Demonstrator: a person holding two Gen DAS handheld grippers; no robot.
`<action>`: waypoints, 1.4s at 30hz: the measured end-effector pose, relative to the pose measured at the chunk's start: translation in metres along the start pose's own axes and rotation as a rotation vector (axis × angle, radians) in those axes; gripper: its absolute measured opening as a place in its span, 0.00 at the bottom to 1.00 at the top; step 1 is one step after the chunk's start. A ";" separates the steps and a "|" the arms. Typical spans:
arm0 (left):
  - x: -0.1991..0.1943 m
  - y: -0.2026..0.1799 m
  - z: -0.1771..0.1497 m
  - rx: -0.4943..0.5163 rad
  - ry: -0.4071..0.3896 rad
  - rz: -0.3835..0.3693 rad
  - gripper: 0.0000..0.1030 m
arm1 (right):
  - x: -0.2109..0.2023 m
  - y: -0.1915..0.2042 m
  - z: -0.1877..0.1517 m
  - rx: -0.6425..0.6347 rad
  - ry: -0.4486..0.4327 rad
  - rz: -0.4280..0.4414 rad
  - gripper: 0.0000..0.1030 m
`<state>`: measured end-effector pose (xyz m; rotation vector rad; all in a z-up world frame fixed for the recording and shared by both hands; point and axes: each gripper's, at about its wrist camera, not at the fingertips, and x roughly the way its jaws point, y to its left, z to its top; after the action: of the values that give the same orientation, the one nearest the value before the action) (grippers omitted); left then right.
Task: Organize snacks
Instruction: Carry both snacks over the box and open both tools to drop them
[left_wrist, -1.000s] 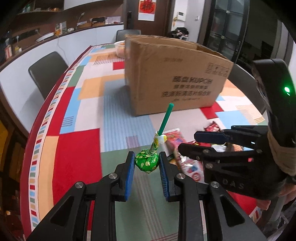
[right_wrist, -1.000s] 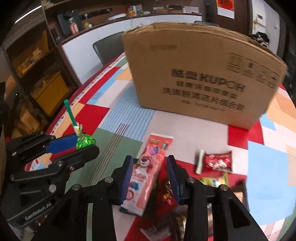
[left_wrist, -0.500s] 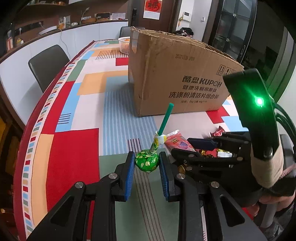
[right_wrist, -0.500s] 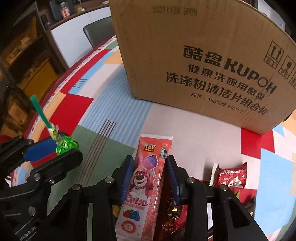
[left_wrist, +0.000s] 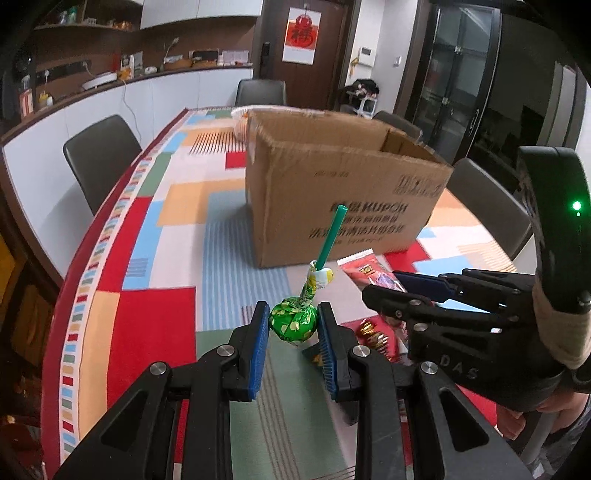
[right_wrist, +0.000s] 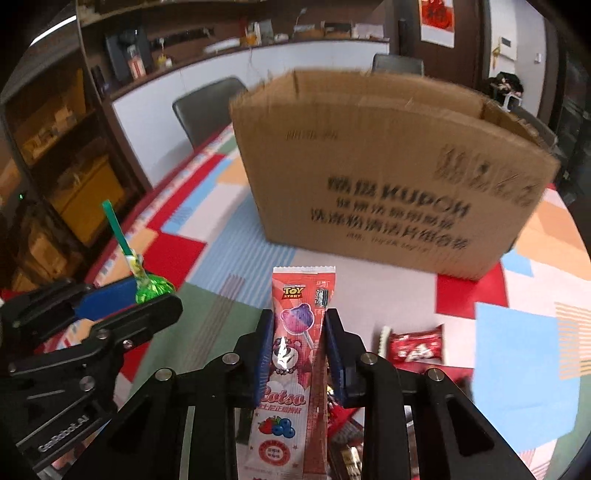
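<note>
My left gripper (left_wrist: 291, 325) is shut on a green-wrapped lollipop (left_wrist: 293, 320) with a green stick, held above the table. My right gripper (right_wrist: 295, 332) is shut on a long pink Lotso lollipop packet (right_wrist: 291, 354), lifted off the table. An open cardboard box (left_wrist: 343, 192) stands ahead on the colourful tablecloth; it also shows in the right wrist view (right_wrist: 391, 162). The right gripper (left_wrist: 424, 291) shows at right in the left wrist view. The left gripper (right_wrist: 125, 299) with the green lollipop (right_wrist: 147, 288) shows at left in the right wrist view.
Loose snacks lie on the table below the grippers: a red packet (right_wrist: 413, 345) and small wrapped sweets (left_wrist: 373, 332). Dark chairs (left_wrist: 99, 155) stand around the table. A bowl (left_wrist: 240, 118) sits behind the box. The table edge (left_wrist: 70, 258) runs along the left.
Both grippers have risen with their snacks, so the box's open top now shows. The pink packet has left the table in the right gripper.
</note>
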<state>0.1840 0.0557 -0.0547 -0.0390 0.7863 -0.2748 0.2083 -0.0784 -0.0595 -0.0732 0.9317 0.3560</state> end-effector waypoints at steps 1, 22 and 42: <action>-0.003 -0.002 0.003 0.004 -0.010 -0.003 0.26 | -0.010 -0.003 -0.001 0.004 -0.017 0.000 0.27; -0.039 -0.042 0.087 0.085 -0.200 0.001 0.26 | -0.109 -0.043 0.055 0.054 -0.312 -0.032 0.27; 0.034 -0.027 0.167 0.061 -0.131 0.013 0.26 | -0.081 -0.080 0.140 0.037 -0.339 -0.095 0.27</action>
<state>0.3182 0.0095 0.0439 0.0060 0.6475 -0.2813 0.2985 -0.1457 0.0815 -0.0218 0.5972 0.2528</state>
